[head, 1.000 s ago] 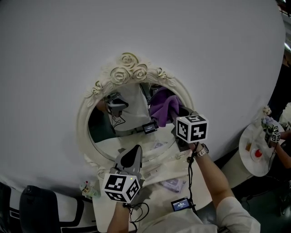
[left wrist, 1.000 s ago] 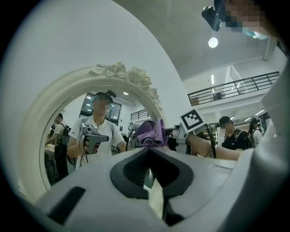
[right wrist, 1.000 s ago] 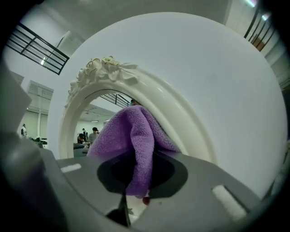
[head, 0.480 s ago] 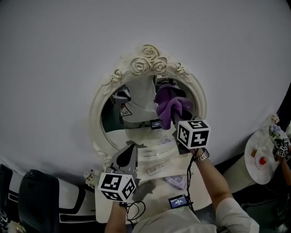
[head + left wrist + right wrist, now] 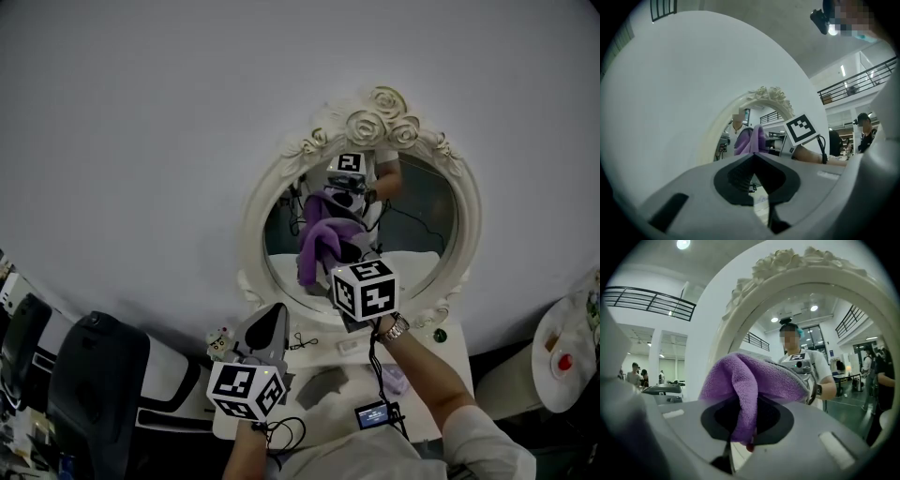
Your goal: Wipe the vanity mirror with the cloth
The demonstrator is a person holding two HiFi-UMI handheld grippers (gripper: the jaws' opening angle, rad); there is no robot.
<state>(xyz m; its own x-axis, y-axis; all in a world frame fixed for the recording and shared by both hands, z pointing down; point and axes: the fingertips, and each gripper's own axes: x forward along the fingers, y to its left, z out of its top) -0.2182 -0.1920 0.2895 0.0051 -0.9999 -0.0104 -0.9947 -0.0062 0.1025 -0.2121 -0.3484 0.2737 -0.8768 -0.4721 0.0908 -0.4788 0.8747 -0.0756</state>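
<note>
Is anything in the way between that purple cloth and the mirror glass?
Nothing visible. The right gripper holds the purple cloth at the glass of the vanity mirror, lower left part; touching or not, I can't tell. The left gripper hangs lower, shut and empty.

The cloth [image 5: 317,246] hides part of the mirror [image 5: 424,214] glass. At the head view's right edge a round table [image 5: 549,337] is cut off.

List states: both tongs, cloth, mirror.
Left tongs: shut, empty.
Right tongs: shut on cloth.
Cloth: bunched, held up at the lower left of the glass in the head view.
Mirror: upright, glass unbroken.
</note>
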